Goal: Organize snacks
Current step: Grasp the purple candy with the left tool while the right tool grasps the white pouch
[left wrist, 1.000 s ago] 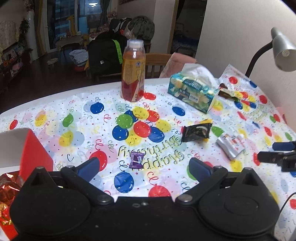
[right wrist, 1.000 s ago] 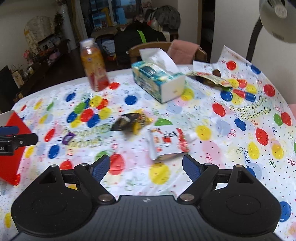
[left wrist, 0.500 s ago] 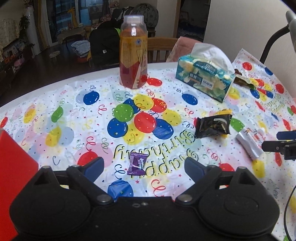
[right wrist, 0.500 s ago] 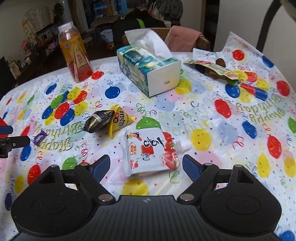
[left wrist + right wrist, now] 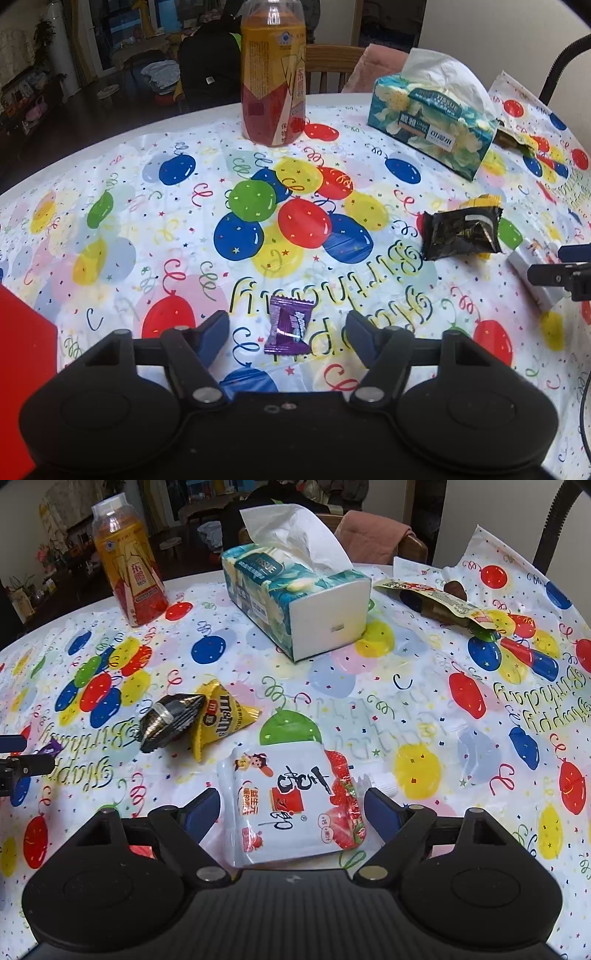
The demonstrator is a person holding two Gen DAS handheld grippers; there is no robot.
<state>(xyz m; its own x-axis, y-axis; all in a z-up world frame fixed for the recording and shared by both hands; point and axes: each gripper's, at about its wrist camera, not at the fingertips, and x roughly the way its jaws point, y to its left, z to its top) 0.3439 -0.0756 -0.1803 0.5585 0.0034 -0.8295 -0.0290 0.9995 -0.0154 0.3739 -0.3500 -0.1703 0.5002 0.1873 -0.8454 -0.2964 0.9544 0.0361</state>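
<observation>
The desk (image 5: 110, 147) curves away behind the bottle (image 5: 272, 74), with bare cloth between it and the candy (image 5: 287, 325). The left gripper (image 5: 287, 332) sits low, fingers wide either side of the candy. The right gripper (image 5: 291, 808) spreads wide around the pouch (image 5: 291, 805), right of the bottle.

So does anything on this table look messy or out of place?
Mostly the torn-open green and yellow wrapper lying at the far edge beyond the teal tissue box. The crumpled black packet lies overlapping the yellow M&M's bag.
</observation>
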